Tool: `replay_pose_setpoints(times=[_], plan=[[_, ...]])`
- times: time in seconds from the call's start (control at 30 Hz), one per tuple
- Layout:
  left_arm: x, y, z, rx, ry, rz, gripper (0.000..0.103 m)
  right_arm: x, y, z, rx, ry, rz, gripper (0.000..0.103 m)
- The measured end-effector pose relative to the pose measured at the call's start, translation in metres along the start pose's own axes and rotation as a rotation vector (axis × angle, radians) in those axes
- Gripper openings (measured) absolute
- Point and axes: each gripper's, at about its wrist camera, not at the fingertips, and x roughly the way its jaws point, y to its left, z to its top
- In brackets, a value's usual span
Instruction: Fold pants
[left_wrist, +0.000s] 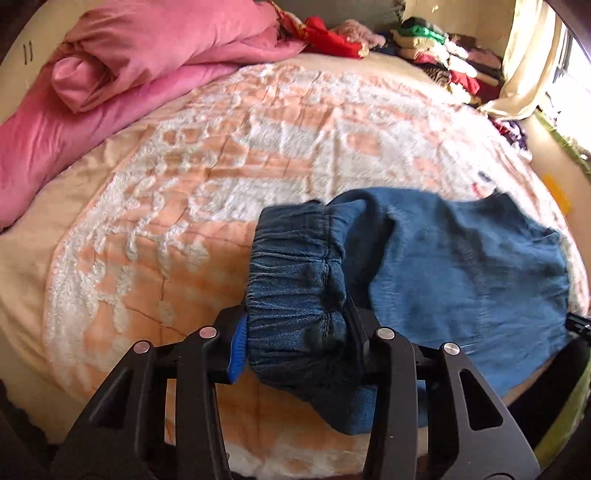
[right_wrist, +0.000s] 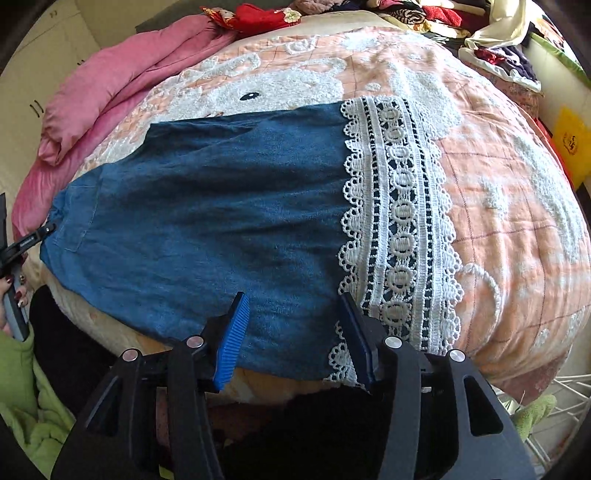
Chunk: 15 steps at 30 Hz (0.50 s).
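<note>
Item: pants (right_wrist: 207, 206), blue denim, with a white lace hem (right_wrist: 400, 236); spread flat across the bed (right_wrist: 517, 206), near its front edge, on a peach-and-white blanket. Waist end lies to the left, lace hem to the right.

Left: pink quilt (left_wrist: 110, 74), bunched at the far left of the bed, well apart from the pants. Left gripper (left_wrist: 299, 343), clamped on the gathered elastic waistband (left_wrist: 295, 280); a thick bunch of denim fills the space between its blue pads and appears lifted off the blanket.

Right: right gripper (right_wrist: 291, 339), jaws wide apart, gripping nothing. It sits at the near edge of the cloth, just beside the lace hem; whether its pads (right_wrist: 232, 343) touch the denim cannot be told.

Risks, as judged:
- Only the waist end is gripped, so carrying it over may drag the whole garment rather than crease it.
- The bunched waistband may set down lumpy or skewed.
- The pants lie close to the bed edge; a pull toward the holder could slide them off.
- The open-work lace could snag on a ribbed pad when the right gripper closes.
</note>
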Motion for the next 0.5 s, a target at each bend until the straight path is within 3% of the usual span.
replay_pose_setpoints(times=[0.13, 0.27, 0.37, 0.5], plan=[[-0.009, 0.003, -0.001, -0.022, -0.024, 0.002, 0.036, -0.002, 0.005, 0.002, -0.017, 0.005, -0.012, 0.049], [-0.046, -0.022, 0.002, 0.060, -0.132, 0.054, 0.036, -0.016, 0.016, 0.005, -0.052, -0.059, 0.019, 0.049], [-0.057, -0.059, -0.002, 0.112, -0.129, -0.095, 0.036, -0.013, 0.029, 0.006, -0.084, -0.052, 0.066, 0.049], [-0.033, -0.108, -0.015, 0.236, -0.052, -0.183, 0.041, 0.011, 0.039, 0.001, -0.106, 0.036, 0.073, 0.049]])
